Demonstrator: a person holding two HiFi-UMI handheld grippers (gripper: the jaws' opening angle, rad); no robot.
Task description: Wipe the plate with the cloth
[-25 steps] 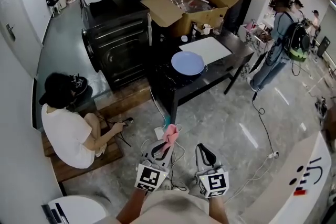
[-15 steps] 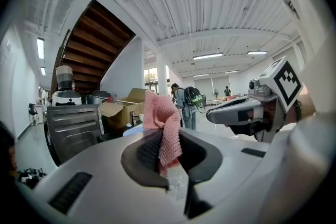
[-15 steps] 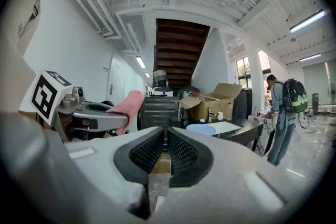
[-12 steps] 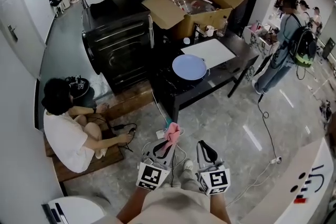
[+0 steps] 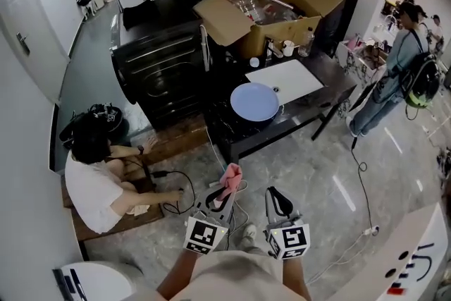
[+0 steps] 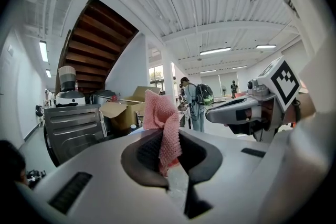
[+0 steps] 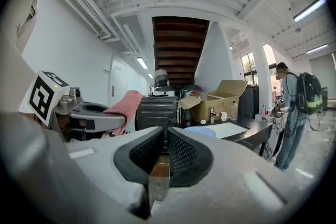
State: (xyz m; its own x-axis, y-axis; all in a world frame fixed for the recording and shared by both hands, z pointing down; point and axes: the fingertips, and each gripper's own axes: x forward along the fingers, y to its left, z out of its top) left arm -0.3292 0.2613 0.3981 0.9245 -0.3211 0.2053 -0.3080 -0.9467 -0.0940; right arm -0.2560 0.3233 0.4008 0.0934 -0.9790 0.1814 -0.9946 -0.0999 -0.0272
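We clamp the cloth [image 5: 230, 176] in our left gripper [image 5: 223, 197]; our right gripper [image 5: 277, 199] is closed, empty. The plate [image 5: 254, 101] sits well ahead on the table [image 5: 330, 72].

My head view looks steeply down, well back from the black table [image 5: 335, 84]. Both gripper views sit low, facing level toward it; all three share the cardboard box [image 5: 271, 10].

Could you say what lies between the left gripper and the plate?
Head view: between left gripper and plate, floor crossed by a white cable, then the black table's edge.
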